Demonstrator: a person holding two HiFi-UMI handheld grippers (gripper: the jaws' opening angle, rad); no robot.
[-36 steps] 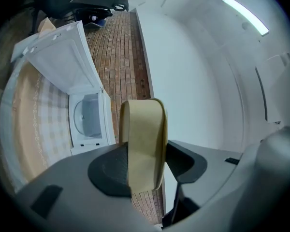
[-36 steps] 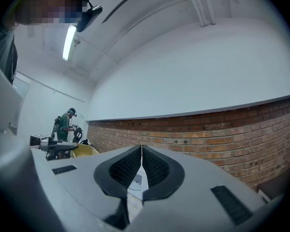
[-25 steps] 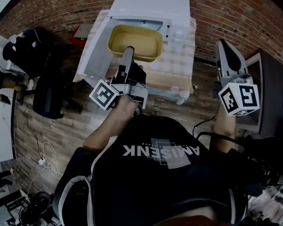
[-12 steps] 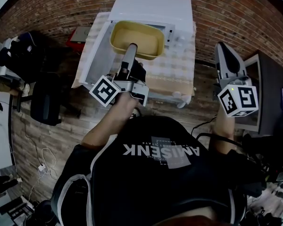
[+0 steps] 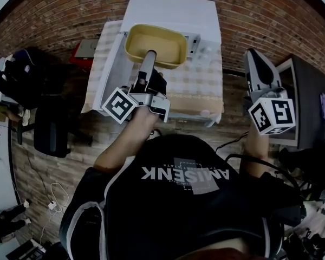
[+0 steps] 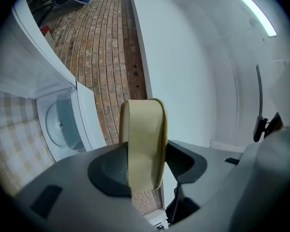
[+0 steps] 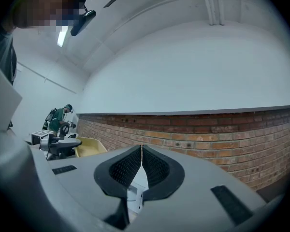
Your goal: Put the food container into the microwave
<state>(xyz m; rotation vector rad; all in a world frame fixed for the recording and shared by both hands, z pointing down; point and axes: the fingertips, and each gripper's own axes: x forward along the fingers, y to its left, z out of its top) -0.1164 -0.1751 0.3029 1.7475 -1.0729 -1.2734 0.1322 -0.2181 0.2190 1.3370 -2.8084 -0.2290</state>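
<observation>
A yellow food container (image 5: 154, 43) hangs in front of the white microwave (image 5: 176, 7), whose door (image 5: 109, 64) stands open to the left. My left gripper (image 5: 149, 57) is shut on the container's near rim (image 6: 144, 139), the rim standing on edge between the jaws. The left gripper view looks past it at the microwave's cavity and glass turntable (image 6: 60, 124). My right gripper (image 5: 255, 56) is held off to the right of the table, its jaws shut (image 7: 141, 170) with nothing in them. From there the container (image 7: 89, 146) shows at the left.
The microwave sits on a table with a checked cloth (image 5: 197, 83), close to a brick wall (image 5: 260, 15). A dark cabinet (image 5: 309, 102) stands at the right, and dark gear and chairs (image 5: 49, 112) at the left.
My left gripper has carried the container forward, so it now covers the microwave's opening. The right gripper has drifted forward alongside, still shut.
</observation>
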